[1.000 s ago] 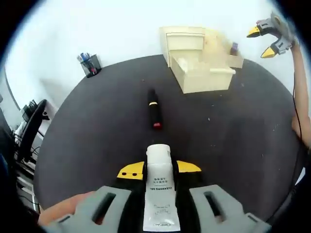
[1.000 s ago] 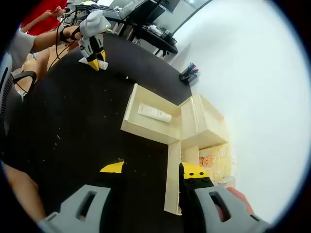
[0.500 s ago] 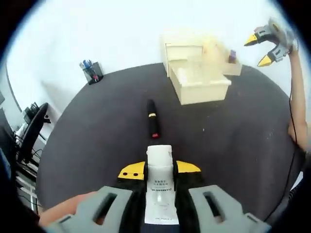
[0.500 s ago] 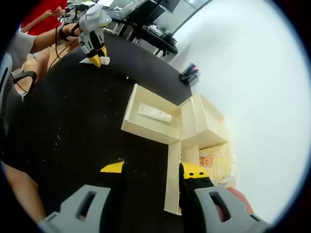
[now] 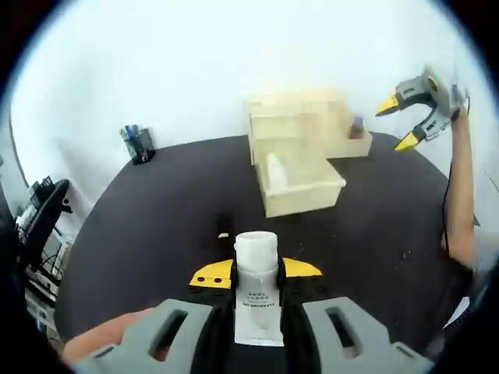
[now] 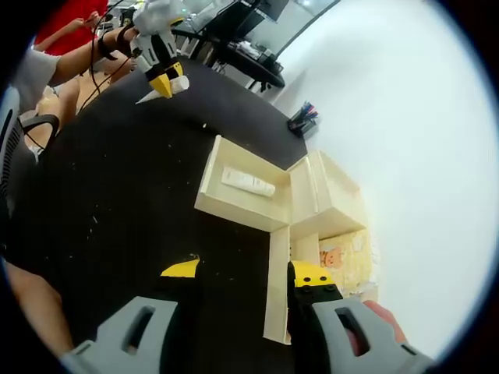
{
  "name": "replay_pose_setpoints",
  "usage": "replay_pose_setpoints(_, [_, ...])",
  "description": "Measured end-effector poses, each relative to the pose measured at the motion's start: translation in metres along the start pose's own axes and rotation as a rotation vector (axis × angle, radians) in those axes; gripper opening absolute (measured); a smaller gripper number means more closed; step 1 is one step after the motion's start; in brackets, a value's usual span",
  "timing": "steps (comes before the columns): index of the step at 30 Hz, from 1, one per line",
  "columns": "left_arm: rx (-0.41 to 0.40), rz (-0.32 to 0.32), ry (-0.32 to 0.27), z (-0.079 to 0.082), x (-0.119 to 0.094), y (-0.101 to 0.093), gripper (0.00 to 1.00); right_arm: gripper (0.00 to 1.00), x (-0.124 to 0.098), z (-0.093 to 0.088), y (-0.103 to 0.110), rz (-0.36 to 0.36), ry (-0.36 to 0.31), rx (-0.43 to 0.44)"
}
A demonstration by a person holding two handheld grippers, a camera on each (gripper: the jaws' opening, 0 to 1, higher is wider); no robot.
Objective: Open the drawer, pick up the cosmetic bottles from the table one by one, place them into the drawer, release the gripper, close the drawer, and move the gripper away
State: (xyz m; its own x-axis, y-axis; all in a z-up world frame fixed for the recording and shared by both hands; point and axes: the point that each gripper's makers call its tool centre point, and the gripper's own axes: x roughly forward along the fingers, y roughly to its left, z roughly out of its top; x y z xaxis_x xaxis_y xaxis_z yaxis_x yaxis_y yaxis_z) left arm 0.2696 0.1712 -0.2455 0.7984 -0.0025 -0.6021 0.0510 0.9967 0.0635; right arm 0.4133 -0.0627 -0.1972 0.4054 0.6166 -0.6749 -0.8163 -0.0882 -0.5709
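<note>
Since a second ago the left gripper [image 5: 256,274] has lifted the white tube [image 5: 256,287] off the black worktop [image 5: 156,210] and swung toward the open drawer [image 5: 300,187], which now sits nearer the view's centre. Its jaws pinch the tube cap-forward, probably so it can be lowered straight into the tray.

The right gripper [image 6: 239,282] hangs beside the wooden organiser [image 6: 323,199], jaws spread and holding nothing, seemingly parked clear of the drawer's path.

Count: one tube in the left jaws, one white tube [image 6: 247,181] already lying in the drawer, and one dark lipstick-like bottle [image 5: 224,228] on the worktop, partly hidden behind the held tube. A pen cup [image 5: 137,145] stands near the wall.
</note>
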Motion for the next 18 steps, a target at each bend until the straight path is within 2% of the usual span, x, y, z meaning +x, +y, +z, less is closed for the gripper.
replay_pose_setpoints(10, [0.017,-0.069,-0.088,0.056,0.013,-0.038,0.16,0.39,0.000,0.000,0.001,-0.002,-0.002,0.000])
replay_pose_setpoints(14, [0.022,-0.102,-0.103,0.079,0.023,-0.052,0.16,0.39,0.000,-0.001,0.001,-0.001,-0.002,0.002])
replay_pose_setpoints(18, [0.022,-0.129,-0.100,0.094,0.032,-0.063,0.16,0.39,0.001,-0.002,-0.001,-0.001,-0.001,0.004])
